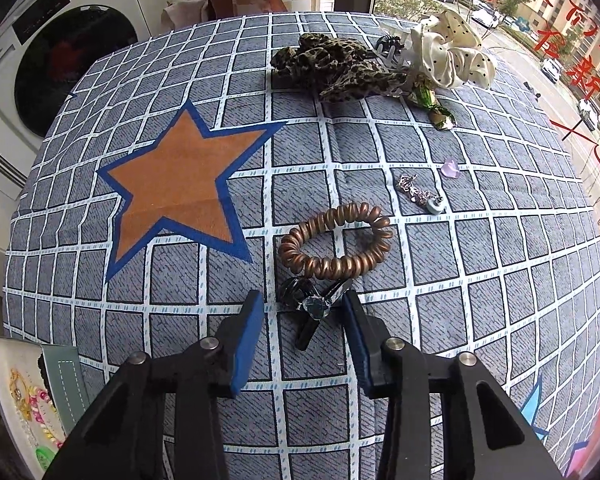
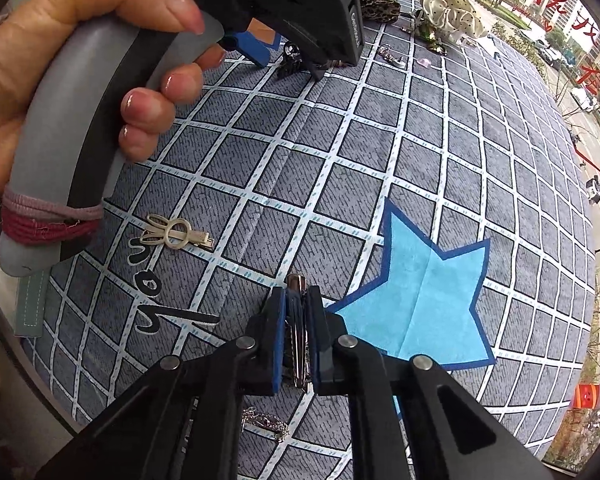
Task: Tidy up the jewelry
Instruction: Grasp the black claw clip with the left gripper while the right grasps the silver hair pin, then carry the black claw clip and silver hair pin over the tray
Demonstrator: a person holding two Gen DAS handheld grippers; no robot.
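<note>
My left gripper [image 1: 303, 302] is open, its blue pads either side of a black hair clip with a clear gem [image 1: 314, 307] that lies on the checked cloth [image 1: 420, 280]. A copper spiral hair tie [image 1: 336, 241] lies just beyond it. Farther off are small silver earrings [image 1: 416, 192], a pale purple bead [image 1: 451, 169], a leopard scrunchie [image 1: 340, 66] and a cream dotted scrunchie [image 1: 452, 52]. My right gripper [image 2: 297, 294] is shut on a silver metal hair clip [image 2: 296, 282], held over the cloth. A beige rabbit-shaped clip [image 2: 176, 236] lies to its left.
The left hand holds its gripper handle [image 2: 80, 128] at the upper left of the right wrist view. A jewelry box with beads [image 1: 32, 392] sits at the cloth's left edge. A silver chain piece [image 2: 266, 424] lies under my right gripper. A washing machine [image 1: 60, 40] stands beyond the table.
</note>
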